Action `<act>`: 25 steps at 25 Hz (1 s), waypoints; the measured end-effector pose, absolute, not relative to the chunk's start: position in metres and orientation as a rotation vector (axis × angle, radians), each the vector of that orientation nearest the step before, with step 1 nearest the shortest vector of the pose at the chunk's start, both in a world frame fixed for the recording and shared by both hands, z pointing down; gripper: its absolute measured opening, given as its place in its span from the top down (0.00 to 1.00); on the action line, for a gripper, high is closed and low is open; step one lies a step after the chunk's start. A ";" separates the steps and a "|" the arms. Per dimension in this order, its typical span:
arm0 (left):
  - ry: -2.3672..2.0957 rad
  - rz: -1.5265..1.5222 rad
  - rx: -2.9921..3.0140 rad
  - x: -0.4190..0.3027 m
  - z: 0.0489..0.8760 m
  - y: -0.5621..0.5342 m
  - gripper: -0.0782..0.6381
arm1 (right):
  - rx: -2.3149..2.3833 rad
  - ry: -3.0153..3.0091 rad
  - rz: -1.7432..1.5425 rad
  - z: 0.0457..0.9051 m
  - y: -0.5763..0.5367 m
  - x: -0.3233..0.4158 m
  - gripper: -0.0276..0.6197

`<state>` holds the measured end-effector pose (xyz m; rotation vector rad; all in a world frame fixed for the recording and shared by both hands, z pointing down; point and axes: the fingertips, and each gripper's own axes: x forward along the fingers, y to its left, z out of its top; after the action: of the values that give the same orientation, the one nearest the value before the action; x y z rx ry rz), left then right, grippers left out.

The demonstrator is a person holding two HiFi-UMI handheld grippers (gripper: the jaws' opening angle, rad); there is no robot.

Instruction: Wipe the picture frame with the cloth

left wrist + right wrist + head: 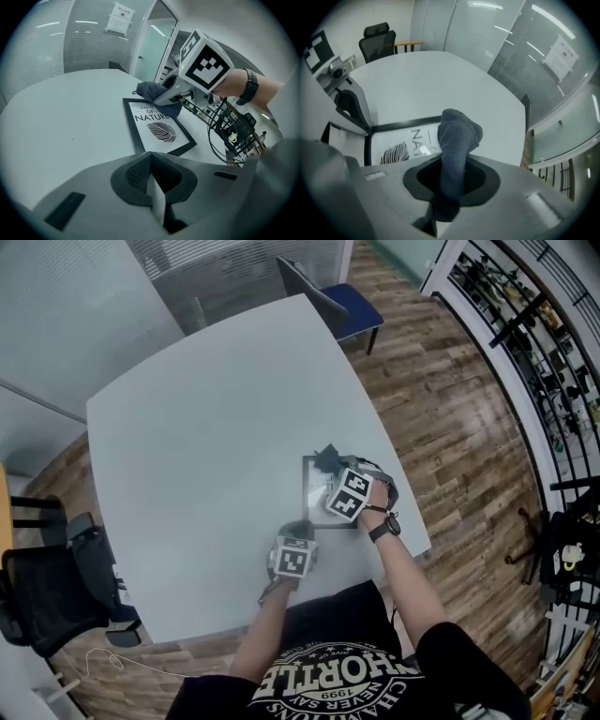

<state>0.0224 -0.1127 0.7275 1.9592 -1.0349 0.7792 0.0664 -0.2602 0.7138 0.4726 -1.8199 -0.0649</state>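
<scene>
The picture frame [323, 495] lay flat on the white worktop [206, 427], near the edge closest to the person. Its black border surrounded a white print with a leaf drawing and the word "NATURE".

The right tool [165, 96] was clamped on a dark blue-grey cloth [457, 136]. The cloth stood bunched up between its jaws, and its free end drooped over the far end of the frame. The right hand [380, 493], with a dark watch [384, 528] on the wrist, held that tool above the frame.

The left tool [152, 180] had its jaws pressed together with nothing between them. It sat just beside the frame's near edge, and it was unclear whether it touched the border.

A blue chair [347, 301] stood at the far side of the worktop. A black office chair [42, 587] stood off to the person's left on the wooden floor [450, 409].
</scene>
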 end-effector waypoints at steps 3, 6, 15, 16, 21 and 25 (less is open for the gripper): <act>-1.043 0.737 1.940 0.018 0.730 -0.114 0.90 | 0.413 -1.932 -0.079 0.708 -0.251 0.027 0.84; -1.029 0.665 1.939 0.016 0.733 -0.117 0.90 | 0.343 -1.977 -0.085 0.711 -0.243 0.000 0.84; -1.030 0.684 1.955 0.014 0.733 -0.116 0.90 | 0.330 -1.898 -0.135 0.730 -0.240 0.013 0.84; -1.030 0.684 1.956 0.013 0.734 -0.116 0.90 | 0.346 -1.873 -0.135 0.731 -0.240 0.023 0.84; -1.032 0.672 1.948 0.012 0.734 -0.116 0.90 | 0.441 -1.757 -0.107 0.732 -0.243 0.080 0.84; -1.023 0.656 1.947 0.013 0.733 -0.115 0.90 | 0.515 -1.787 -0.069 0.731 -0.241 0.092 0.84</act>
<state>0.0126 -0.1151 0.7327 1.9474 -1.0235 0.6560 0.0924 -0.2410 0.7309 0.5148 -1.7871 -0.0689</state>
